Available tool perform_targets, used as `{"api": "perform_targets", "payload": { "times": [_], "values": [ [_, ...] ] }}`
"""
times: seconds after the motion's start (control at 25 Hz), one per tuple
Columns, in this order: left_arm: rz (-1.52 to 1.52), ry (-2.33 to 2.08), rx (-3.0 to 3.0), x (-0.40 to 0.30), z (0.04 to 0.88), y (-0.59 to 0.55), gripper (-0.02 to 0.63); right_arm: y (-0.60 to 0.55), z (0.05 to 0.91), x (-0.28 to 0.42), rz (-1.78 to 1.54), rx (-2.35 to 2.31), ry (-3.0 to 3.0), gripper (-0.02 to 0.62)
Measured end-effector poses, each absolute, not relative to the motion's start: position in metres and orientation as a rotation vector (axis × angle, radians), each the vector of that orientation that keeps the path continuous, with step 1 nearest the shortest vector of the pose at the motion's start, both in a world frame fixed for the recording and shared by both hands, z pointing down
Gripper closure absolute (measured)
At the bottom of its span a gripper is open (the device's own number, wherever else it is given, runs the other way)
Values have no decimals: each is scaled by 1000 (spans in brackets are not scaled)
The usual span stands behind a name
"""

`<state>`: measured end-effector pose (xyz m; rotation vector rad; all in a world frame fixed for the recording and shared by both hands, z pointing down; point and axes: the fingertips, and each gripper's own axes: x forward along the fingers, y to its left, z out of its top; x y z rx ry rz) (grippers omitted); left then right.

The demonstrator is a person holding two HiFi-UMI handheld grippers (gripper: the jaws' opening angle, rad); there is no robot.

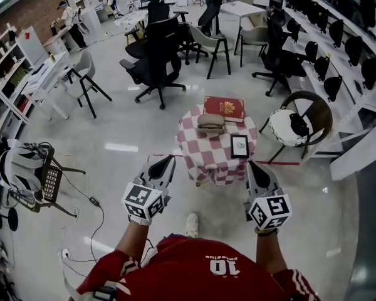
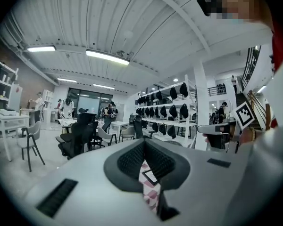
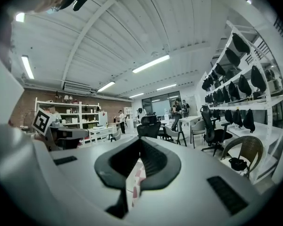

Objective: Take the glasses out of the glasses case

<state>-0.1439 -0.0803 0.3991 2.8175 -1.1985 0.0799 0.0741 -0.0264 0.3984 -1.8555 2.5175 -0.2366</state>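
Table (image 1: 207,158) edge faces shut left tongs (image 1: 165,162), right tongs (image 1: 253,167).

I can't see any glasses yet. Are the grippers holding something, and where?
Nothing is held. The left gripper and right gripper are both shut and empty, apart from the case on the table.

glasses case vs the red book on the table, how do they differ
The glasses case is tan, rounded and smaller; the red book is flat, rectangular and larger. The glasses case lies nearer the person, the red book at the far edge. Both rest on the checked table.
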Motion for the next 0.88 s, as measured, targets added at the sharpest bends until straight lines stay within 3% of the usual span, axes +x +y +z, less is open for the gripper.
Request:
{"api": "perform_targets", "payload": {
  "times": [0.88],
  "values": [
    [-7,-1059,2833,-170,398,-245,598,-165,379,31,-181,-1960,2483,580]
  ]
}}
